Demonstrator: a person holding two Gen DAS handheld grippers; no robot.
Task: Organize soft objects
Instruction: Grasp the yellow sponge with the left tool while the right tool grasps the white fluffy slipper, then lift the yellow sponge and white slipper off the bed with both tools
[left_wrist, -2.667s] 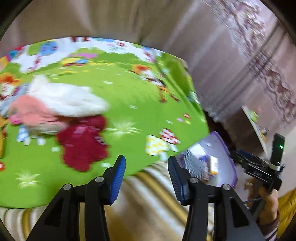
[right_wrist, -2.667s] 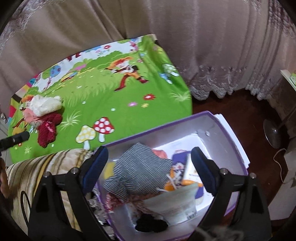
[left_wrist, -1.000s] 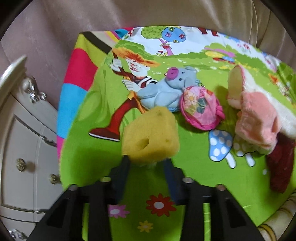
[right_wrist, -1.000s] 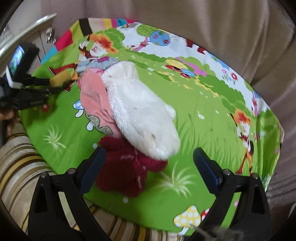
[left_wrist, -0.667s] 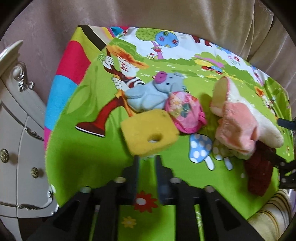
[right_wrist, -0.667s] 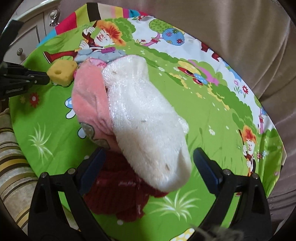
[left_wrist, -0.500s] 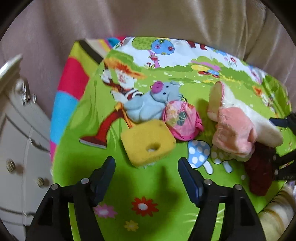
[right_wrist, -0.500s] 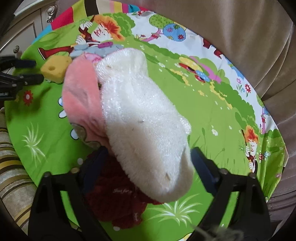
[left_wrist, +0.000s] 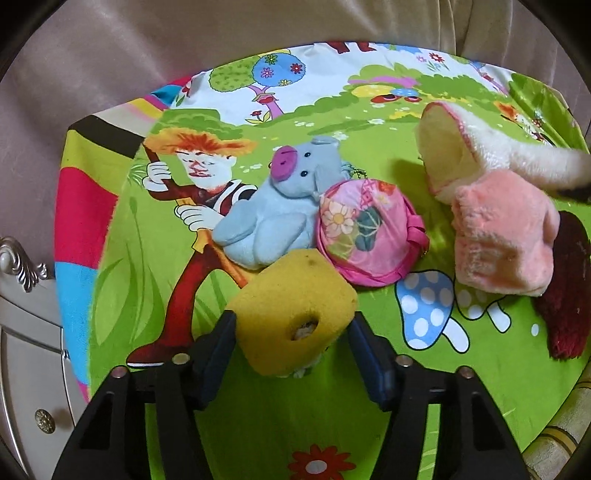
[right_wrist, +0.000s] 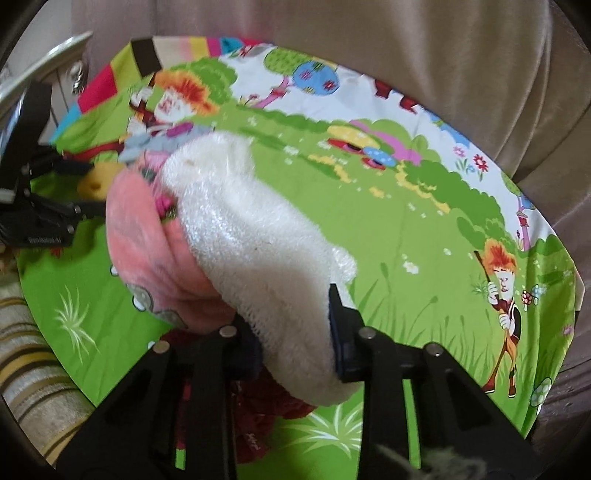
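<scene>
On the green cartoon mat (left_wrist: 122, 280) lies a yellow sponge (left_wrist: 291, 295) with a hole in it. My left gripper (left_wrist: 291, 326) straddles it, jaws closing, both pads touching its sides. Behind the sponge rest a grey plush pig (left_wrist: 280, 206) and a pink flowered pouch (left_wrist: 365, 236). To the right sits a pile: a white fluffy sock (left_wrist: 517, 158), a pink fluffy piece (left_wrist: 502, 236) and a dark red knit piece (left_wrist: 569, 295). My right gripper (right_wrist: 295, 332) is closing, its pads pressing into the toe of the white sock (right_wrist: 240, 229), which lies over the pink piece (right_wrist: 147, 240).
A white dresser (left_wrist: 22, 332) stands off the mat's left edge. Beige curtain fabric (left_wrist: 258, 29) hangs behind the mat. A striped cushion (right_wrist: 29, 369) borders the near side. Open green mat (right_wrist: 424, 240) stretches to the right of the pile.
The left jaws let the sponge down onto the mat, opened wide, then narrowed around it again. The right jaws came in from wide open onto the white sock.
</scene>
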